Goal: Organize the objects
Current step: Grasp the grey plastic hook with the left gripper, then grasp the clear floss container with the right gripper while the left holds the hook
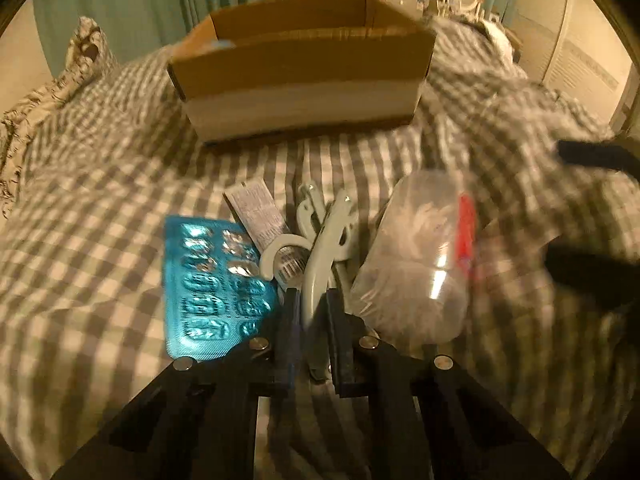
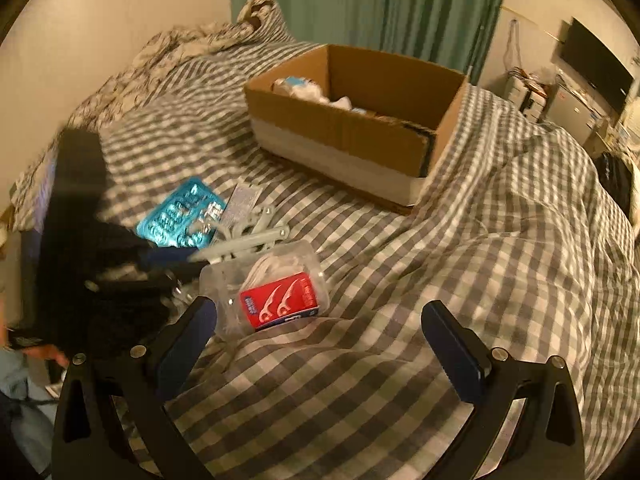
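My left gripper (image 1: pixel 310 300) has its two dark blue fingers (image 1: pixel 290 320) pressed together on the curved handle of a pale grey plastic tool (image 1: pixel 320 240), which runs straight out ahead between them on the grey-and-white checked bedcover (image 1: pixel 100 208). Just left of my left fingers lies a shiny blue blister pack of pills (image 1: pixel 212 284), and ahead of them, partly under the tool, a flat grey sachet (image 1: pixel 256 212). Just right of the same fingers sits a clear plastic jar with a red label (image 1: pixel 416 256), lying on its side and blurred in that view. Well ahead stands an open brown cardboard box (image 1: pixel 304 60) with pale things inside. My right gripper (image 2: pixel 320 344) holds nothing, its fingers (image 2: pixel 452 348) spread wide apart; the jar lies beside my left-hand fingertip there, whether touching I cannot tell.
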The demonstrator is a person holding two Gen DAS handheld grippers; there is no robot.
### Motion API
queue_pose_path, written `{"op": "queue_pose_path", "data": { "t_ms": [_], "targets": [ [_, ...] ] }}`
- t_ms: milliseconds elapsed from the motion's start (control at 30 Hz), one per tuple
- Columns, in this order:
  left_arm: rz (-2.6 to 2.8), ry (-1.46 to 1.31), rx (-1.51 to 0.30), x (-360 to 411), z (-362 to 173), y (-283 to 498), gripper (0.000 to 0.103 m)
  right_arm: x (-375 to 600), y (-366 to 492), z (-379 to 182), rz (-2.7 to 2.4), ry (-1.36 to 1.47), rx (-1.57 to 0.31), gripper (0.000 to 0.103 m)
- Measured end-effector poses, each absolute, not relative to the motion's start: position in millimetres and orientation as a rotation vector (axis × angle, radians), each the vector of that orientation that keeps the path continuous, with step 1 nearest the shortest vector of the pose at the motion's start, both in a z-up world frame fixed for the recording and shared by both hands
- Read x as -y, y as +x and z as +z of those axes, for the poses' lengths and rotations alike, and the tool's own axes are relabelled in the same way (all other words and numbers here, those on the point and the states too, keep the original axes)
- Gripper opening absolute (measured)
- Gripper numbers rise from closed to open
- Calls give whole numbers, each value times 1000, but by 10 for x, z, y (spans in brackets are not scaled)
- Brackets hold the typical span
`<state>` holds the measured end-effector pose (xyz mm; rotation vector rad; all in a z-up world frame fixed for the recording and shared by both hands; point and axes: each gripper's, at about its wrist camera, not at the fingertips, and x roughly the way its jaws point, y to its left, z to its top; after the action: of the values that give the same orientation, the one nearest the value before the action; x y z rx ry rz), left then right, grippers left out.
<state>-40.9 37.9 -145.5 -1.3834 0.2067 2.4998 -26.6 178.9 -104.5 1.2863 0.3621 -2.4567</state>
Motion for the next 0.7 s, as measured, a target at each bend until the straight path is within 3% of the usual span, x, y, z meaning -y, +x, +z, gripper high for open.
{"op": "queue_pose_path", "data": {
  "t_ms": [267,467,700],
  "targets": [
    [2631,-1255,-102,-36,-934,-393,9,-1452,-423,-1245,-2295,1294,-525,103],
    [2642,-1273,-72,77,-960,-423,9,-1295,-548,-1445,-2233,1348,-612,103],
    [2612,-1296,-72,41,-1063,-366,9,-1267,-666,-1568,-2210,1417,-580,103]
  ]
}}
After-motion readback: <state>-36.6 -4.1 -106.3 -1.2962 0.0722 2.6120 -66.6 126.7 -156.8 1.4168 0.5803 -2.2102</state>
